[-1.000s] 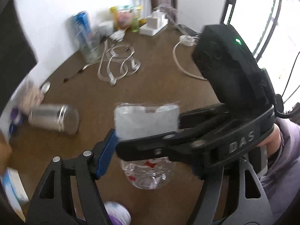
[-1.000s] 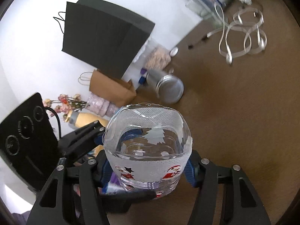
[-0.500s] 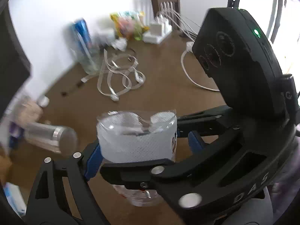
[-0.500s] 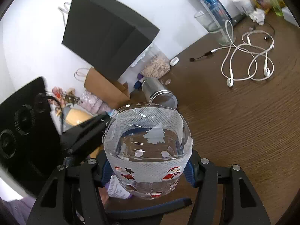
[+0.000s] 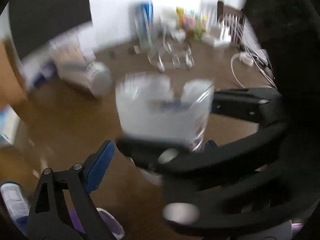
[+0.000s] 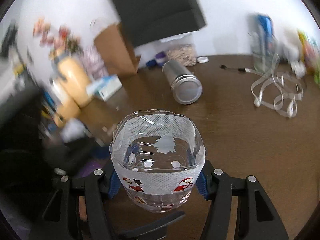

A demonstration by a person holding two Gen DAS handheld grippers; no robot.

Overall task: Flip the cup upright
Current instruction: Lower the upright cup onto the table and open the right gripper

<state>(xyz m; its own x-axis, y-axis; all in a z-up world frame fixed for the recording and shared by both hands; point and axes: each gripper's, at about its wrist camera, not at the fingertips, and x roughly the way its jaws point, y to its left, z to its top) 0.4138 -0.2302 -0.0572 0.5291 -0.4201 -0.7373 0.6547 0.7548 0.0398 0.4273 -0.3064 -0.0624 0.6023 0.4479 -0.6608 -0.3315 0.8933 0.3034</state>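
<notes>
The right gripper [image 6: 159,178] clamps the clear Christmas-printed cup [image 6: 158,160] between its blue pads [image 6: 201,182], mouth up above the brown table [image 6: 240,140], while the left gripper [image 5: 152,154], badly blurred, stands apart from it with its blue-padded fingers [image 5: 98,166] spread.

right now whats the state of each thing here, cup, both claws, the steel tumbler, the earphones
glass cup: mouth up, gripped, off the table
right claw: shut on the cup
left claw: open, blurred, beside the cup
steel tumbler: lying on its side
earphones: loose tangle on the table
</notes>
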